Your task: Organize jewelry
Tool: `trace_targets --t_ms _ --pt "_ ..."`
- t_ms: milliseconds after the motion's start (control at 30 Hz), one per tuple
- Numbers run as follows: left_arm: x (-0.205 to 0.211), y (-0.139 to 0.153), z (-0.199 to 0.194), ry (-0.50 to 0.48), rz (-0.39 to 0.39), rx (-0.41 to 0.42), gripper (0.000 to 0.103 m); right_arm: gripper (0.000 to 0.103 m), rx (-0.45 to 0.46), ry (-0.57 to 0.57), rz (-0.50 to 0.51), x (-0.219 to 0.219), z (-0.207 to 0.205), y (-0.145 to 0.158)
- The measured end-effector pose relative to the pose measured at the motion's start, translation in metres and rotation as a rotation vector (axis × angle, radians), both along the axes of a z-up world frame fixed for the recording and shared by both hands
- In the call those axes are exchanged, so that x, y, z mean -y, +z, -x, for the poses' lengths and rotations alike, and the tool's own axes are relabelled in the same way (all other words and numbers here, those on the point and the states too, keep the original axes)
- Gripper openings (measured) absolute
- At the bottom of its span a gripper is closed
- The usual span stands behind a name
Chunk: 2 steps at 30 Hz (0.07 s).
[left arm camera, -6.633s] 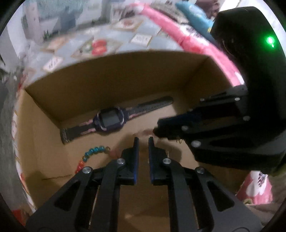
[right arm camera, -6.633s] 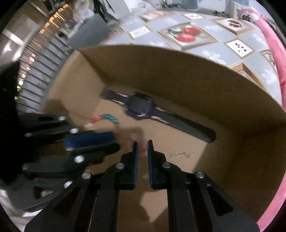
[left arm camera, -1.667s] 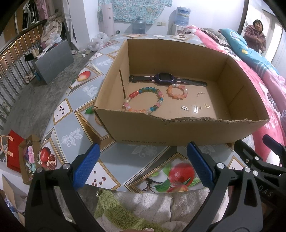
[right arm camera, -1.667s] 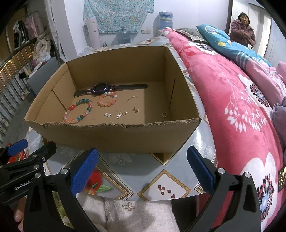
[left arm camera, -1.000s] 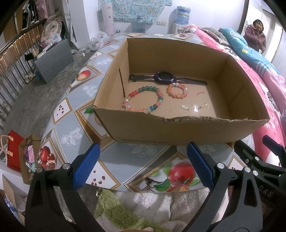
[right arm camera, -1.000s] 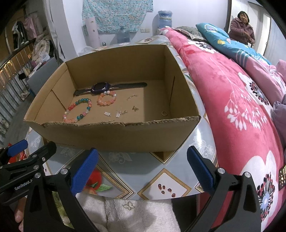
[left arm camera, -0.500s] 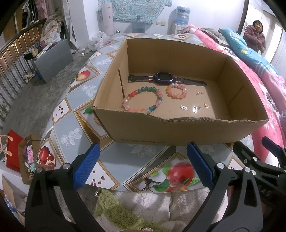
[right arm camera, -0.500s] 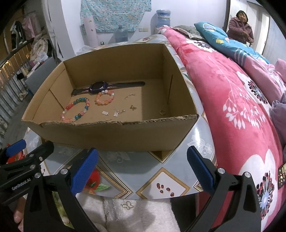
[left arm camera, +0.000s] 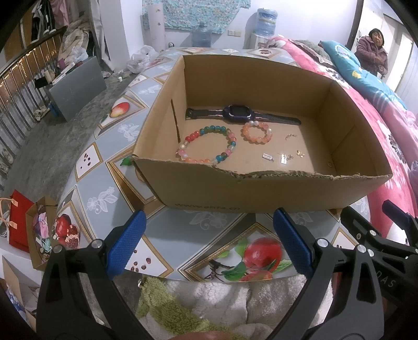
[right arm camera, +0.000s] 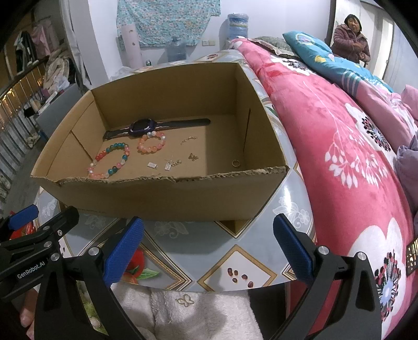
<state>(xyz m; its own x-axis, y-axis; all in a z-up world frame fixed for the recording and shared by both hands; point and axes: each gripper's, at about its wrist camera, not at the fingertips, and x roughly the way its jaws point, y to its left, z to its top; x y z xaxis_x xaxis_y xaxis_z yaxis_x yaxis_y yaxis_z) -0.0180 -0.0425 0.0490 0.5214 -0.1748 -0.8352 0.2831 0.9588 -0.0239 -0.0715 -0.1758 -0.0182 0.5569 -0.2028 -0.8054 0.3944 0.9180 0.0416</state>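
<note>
Both grippers, left gripper [left arm camera: 209,243] and right gripper [right arm camera: 207,243], held spread wide, nothing clamped. Torn-edged cardboard box [left arm camera: 261,191] set on tiled table [left arm camera: 109,157]; beaded bracelets [left arm camera: 206,146], plastic watch [left arm camera: 239,113] laid near box's far-left corner.

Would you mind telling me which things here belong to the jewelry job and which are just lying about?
Job:
cardboard box
watch
multicolour bead bracelet
orange bead bracelet
small gold pieces
ring

Lying about:
gift bags
pink floral blanket
water bottles
</note>
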Motion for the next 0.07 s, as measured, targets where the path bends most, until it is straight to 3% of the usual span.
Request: trace_targets --t_ms 67 --pt "-0.0001 0.0001 -0.0004 0.000 0.000 0.000 0.094 0.097 0.000 0.001 -0.001 -0.0003 0.0003 0.0000"
